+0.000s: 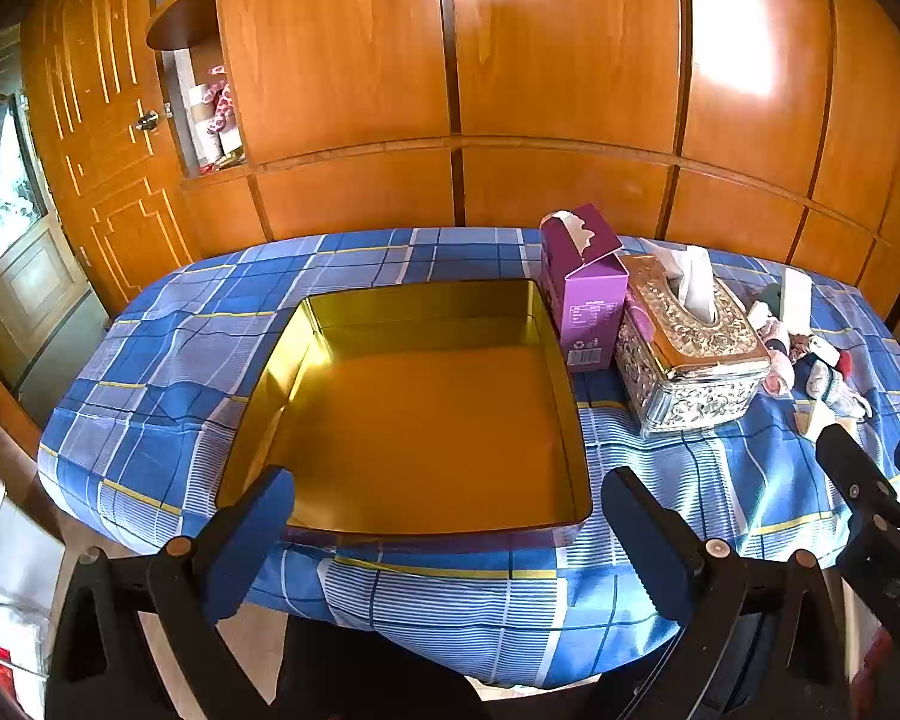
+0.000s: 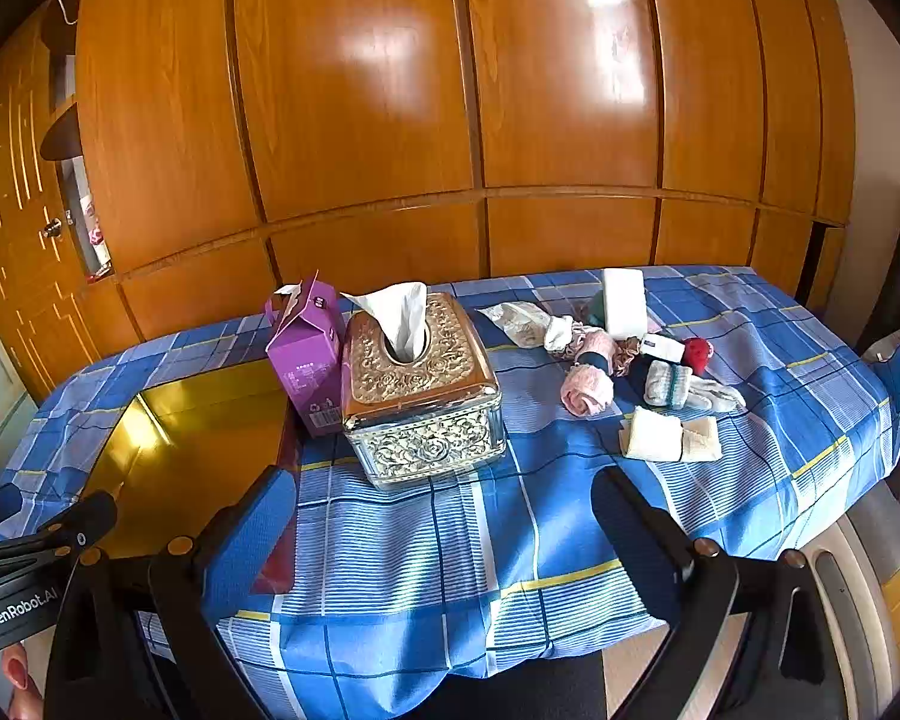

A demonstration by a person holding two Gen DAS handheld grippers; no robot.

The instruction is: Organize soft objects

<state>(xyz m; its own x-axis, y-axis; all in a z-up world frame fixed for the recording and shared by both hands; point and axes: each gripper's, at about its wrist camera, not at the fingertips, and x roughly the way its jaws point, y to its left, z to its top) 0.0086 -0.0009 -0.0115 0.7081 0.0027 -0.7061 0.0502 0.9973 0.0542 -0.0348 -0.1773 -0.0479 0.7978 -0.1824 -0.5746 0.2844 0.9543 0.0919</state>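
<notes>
A: Since nothing soft has gone into the gold tin [image 1: 426,420] yet, I judge the sorting is only about to begin. Where are the soft things?

B: A cluster of rolled socks [image 2: 636,372] lies on the blue checked cloth [image 2: 426,546], at about one o'clock from the right gripper [image 2: 444,531], just past the ornate tissue box [image 2: 423,396]. Nearest is a cream roll [image 2: 669,435].

A: And the tin?

B: At twelve o'clock from the left gripper [image 1: 447,519], open and bare, the purple carton [image 1: 582,294] touching its far right side.

A: The tongs?

B: Both spread wide, gripping nothing.

A: So the right one likely needs to reach forward over the cream roll, close gently, then carry it leftward around the tissue box.
</notes>
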